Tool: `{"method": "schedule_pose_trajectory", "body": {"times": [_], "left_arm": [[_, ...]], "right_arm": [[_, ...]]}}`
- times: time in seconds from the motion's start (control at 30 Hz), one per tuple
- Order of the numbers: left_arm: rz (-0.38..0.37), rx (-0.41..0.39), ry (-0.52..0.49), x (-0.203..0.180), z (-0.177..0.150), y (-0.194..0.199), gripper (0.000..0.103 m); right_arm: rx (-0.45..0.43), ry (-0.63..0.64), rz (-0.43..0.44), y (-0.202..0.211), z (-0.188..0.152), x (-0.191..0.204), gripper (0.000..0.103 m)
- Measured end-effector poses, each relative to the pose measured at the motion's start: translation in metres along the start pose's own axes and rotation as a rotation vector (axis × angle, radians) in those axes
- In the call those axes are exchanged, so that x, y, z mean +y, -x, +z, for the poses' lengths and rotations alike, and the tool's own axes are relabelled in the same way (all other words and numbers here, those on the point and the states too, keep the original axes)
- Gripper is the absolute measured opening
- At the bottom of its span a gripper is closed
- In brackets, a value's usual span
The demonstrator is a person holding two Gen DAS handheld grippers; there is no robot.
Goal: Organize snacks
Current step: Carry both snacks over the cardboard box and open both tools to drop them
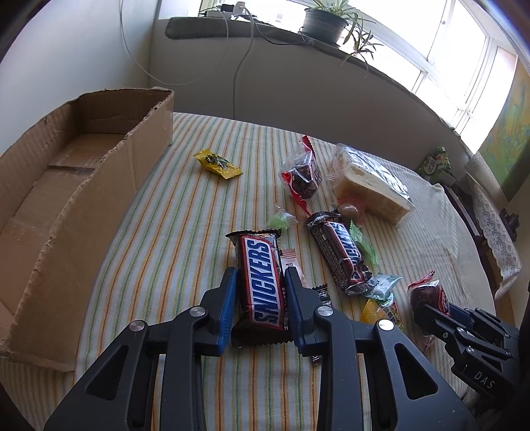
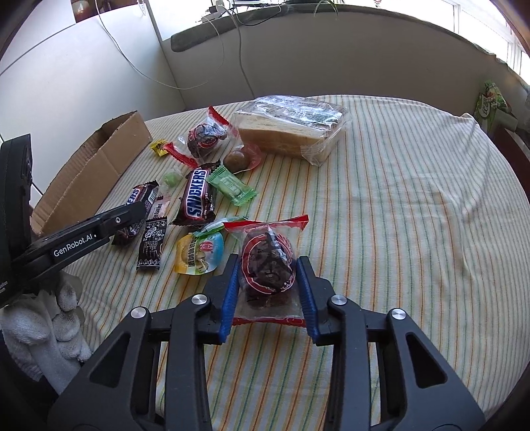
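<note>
My left gripper (image 1: 260,277) is shut on a Snickers bar (image 1: 261,285) lying on the striped cloth; both blue pads touch its sides. A second Snickers bar (image 1: 341,252) lies to its right. My right gripper (image 2: 269,265) is shut on a clear red-edged packet with a dark cake (image 2: 267,262); it also shows in the left wrist view (image 1: 427,293). The cardboard box (image 1: 66,185) stands open and empty at the left. A similar dark cake packet (image 2: 207,136), a wrapped bread pack (image 2: 291,127) and several small candies lie at the middle of the table.
A yellow candy (image 1: 217,163) lies alone near the box. A black sachet (image 2: 151,243) and a yellow-blue pouch (image 2: 198,253) lie between the grippers. A green bag (image 2: 492,102) stands at the far right edge. A window sill with a plant pot (image 1: 323,23) and cables runs behind.
</note>
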State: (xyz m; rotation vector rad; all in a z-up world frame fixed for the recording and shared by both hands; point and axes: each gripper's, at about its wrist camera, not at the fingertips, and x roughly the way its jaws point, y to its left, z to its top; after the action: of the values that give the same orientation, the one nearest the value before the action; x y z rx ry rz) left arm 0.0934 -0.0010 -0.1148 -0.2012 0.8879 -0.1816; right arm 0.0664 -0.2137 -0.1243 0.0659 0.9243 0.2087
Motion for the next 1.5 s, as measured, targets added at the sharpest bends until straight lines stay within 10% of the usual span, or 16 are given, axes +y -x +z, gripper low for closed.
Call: {"method": "schedule_pose_trajectory", "body": {"times": [0.63, 1.5], "left_arm": [[-0.001, -0.154, 0.013, 0.015, 0.016, 0.062, 0.027], [0.143, -0.237, 0.165, 0.13, 0.019, 0.102, 0.027]], "right_arm": [[-0.114, 0.112, 0.043, 0.027, 0.039, 0.053, 0.035], [-0.096, 0.345, 0.212, -0.046, 0.106, 0.219, 0.035]]}}
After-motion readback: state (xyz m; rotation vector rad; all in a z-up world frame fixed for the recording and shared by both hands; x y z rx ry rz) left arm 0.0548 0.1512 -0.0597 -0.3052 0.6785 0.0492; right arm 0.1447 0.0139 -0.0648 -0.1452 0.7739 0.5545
